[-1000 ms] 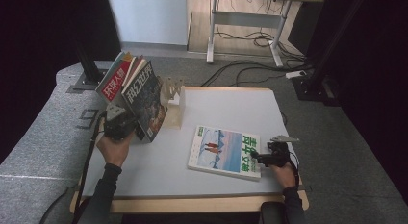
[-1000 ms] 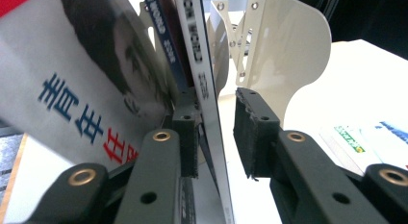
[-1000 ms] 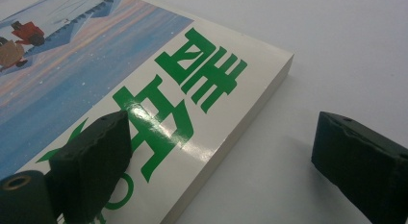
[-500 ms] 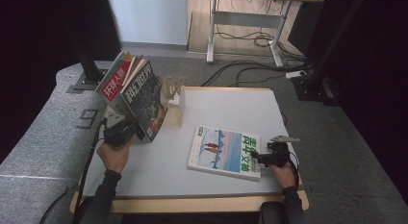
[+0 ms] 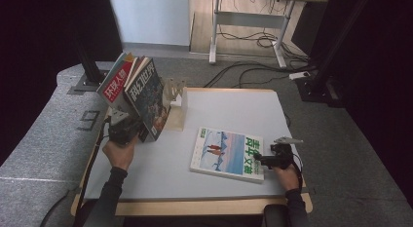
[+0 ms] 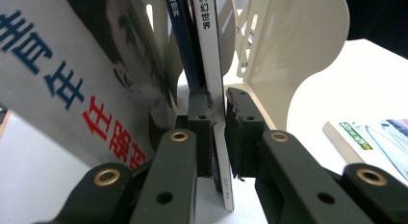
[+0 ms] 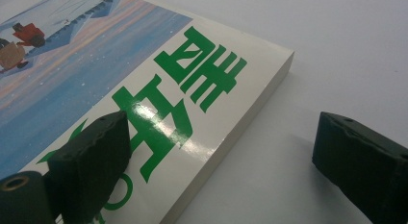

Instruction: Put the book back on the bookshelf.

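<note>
- Now the left gripper (image 6: 219, 132) has just been closing its jaws, and in the left gripper view they pinch the lower spine edge of the dark-covered magazine (image 5: 148, 103), pads pressed on both faces.
- Compared with a second ago, that magazine stands a little steeper at the table's (image 5: 229, 103) far left corner, leaning with the red-titled magazine (image 5: 116, 83) against the cream bookend rack (image 5: 176, 98).
- That new grip suggests the magazine can now be steered upright into the rack or drawn out of it; which one cannot be told.
- Over by the near right edge, the right gripper (image 7: 216, 152) has kept its place, jaws spread wide, one pad over the cover corner of the flat snow-scene magazine (image 5: 228, 153), the other above bare table.
- Nothing is gripped there, so that magazine waits its turn.
</note>
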Available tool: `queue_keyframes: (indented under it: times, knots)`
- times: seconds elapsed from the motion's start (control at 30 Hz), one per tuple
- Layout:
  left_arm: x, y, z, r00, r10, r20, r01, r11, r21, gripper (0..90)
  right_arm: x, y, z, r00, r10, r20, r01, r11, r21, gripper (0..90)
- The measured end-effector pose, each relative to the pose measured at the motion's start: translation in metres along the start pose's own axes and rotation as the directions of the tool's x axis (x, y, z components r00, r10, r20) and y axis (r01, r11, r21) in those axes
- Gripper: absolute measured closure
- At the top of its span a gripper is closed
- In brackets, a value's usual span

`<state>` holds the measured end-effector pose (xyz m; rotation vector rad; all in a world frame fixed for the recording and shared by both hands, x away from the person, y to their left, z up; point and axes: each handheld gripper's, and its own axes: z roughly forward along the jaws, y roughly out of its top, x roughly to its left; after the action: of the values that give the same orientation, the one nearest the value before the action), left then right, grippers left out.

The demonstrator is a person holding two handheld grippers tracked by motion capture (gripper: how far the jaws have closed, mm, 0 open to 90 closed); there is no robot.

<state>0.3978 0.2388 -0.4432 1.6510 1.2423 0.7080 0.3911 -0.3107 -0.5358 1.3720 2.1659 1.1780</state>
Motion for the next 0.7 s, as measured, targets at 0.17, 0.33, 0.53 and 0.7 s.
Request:
queue_keyframes:
  times: [0.17, 0.33, 0.53, 0.7]
  knots:
    - [0.001, 0.003, 0.007, 1.0, -0.001, -0.007, 0.001, 1.0, 0.001, 80.0, 0.0, 0.0, 0.0, 1.0, 0.001, -0.001, -0.001, 1.0, 0.0, 5.8]
    - [-0.002, 0.001, 0.006, 0.9993, 0.027, -0.025, -0.027, 0.9995, 0.014, 77.5, 0.0, 0.0, 0.0, 1.0, 0.0, 0.0, 0.0, 1.0, -0.001, 5.8]
    - [-0.006, -0.005, -0.004, 0.9989, 0.046, 0.0, -0.046, 0.9988, 0.017, 81.2, 0.0, 0.0, 0.0, 1.0, -0.001, 0.0, 0.001, 1.0, -0.001, 5.8]
    - [-0.004, -0.007, -0.003, 0.9993, 0.038, 0.0, -0.038, 0.999, 0.024, 83.6, 0.0, 0.0, 0.0, 1.0, 0.0, 0.0, 0.0, 1.0, -0.001, 5.8]
